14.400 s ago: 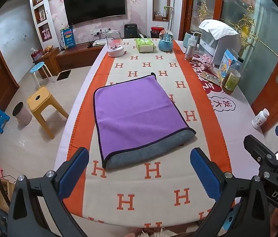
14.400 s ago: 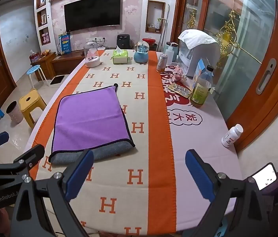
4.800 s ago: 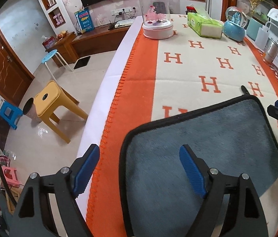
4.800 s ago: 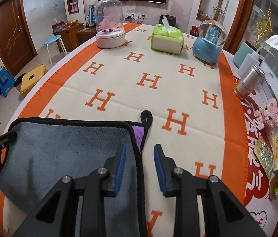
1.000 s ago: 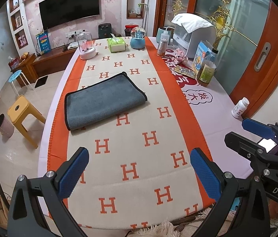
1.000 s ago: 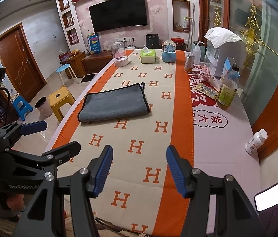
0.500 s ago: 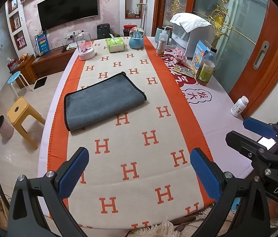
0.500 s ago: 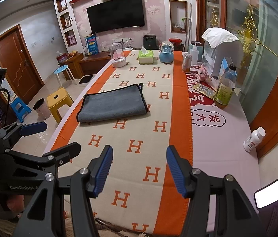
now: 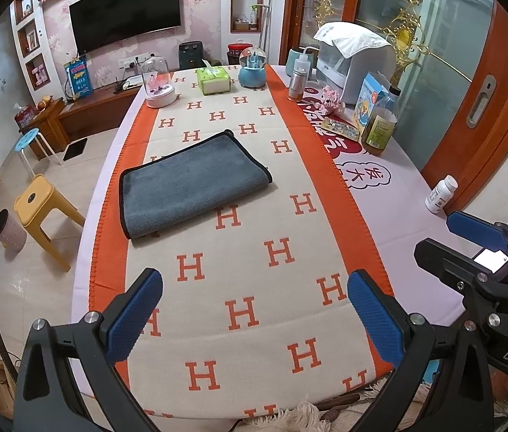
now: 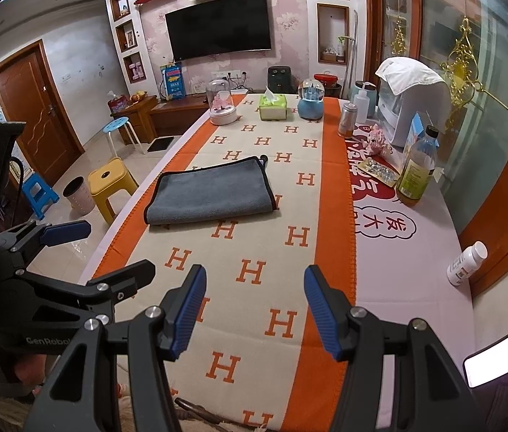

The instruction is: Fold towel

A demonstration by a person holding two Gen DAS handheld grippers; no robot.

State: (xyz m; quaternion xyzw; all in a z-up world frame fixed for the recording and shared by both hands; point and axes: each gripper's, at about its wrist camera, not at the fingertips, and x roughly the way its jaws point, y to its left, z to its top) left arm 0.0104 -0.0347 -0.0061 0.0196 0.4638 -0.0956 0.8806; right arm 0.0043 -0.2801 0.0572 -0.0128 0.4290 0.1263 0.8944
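Grey folded towel [image 9: 191, 183] lies well ahead; left tool [image 9: 254, 309] and right tool [image 10: 254, 309] hover released.

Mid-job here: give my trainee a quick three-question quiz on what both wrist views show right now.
1. True or false: the towel lies folded on the table runner, grey side up.
2. Which gripper holds the towel: A) left gripper, B) right gripper, C) neither?
3. Fill in: the white pill bottle lies on the table's ____ edge.

Key:
1. True; no purple shows.
2. C; both are open, near the table's near end, short of the towel.
3. Right.
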